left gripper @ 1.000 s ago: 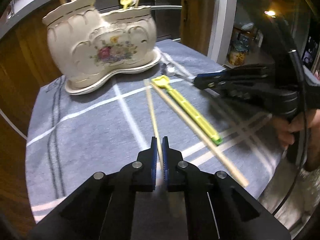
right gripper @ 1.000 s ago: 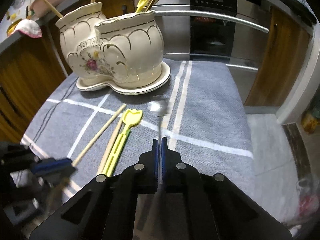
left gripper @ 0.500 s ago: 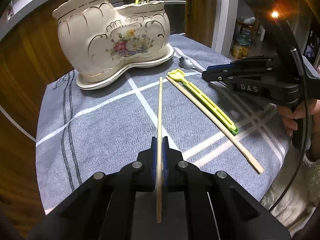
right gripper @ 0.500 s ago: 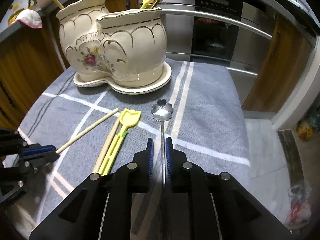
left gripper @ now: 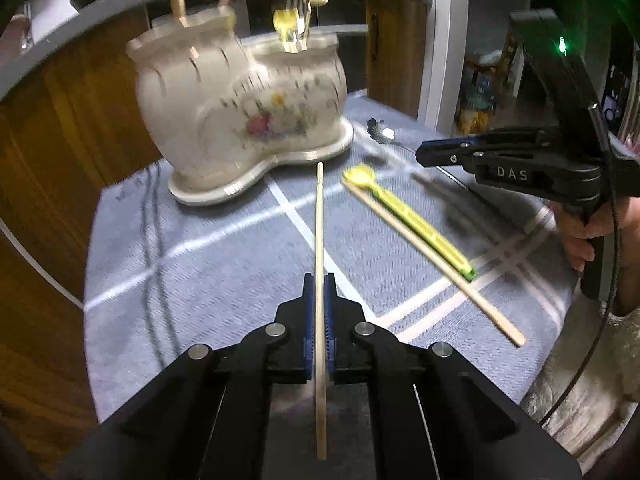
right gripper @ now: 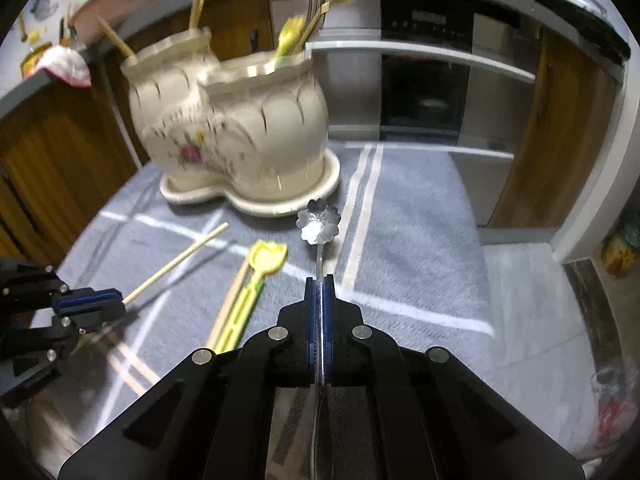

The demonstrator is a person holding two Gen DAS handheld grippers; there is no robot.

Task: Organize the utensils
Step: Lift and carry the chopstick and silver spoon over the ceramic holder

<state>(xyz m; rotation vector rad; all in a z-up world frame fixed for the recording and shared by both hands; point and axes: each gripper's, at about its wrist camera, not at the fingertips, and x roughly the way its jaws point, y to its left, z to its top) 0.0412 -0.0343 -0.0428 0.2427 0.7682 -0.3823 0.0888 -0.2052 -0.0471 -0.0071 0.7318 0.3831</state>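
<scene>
Grey cloth [right gripper: 420, 240] with white stripes, spread over the desk. Behind it, built-in oven [right gripper: 424, 80] with long silver handle bar [right gripper: 420, 58], flanked by wooden cabinet fronts [right gripper: 60, 148]. On the grey counter [right gripper: 24, 88] at upper left, pink plate [right gripper: 120, 8] and pink-and-white rag [right gripper: 66, 66].

Right gripper [right gripper: 319, 282] clamps a flower-bowled spoon [right gripper: 319, 226] near the ceramic holder [right gripper: 236, 136].

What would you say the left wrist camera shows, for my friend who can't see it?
The left gripper pinches a wooden chopstick that points at a cream flowered utensil holder on a gray cloth. Another chopstick and a yellow utensil lie to the right, where the right gripper holds a flower-shaped spoon.
</scene>
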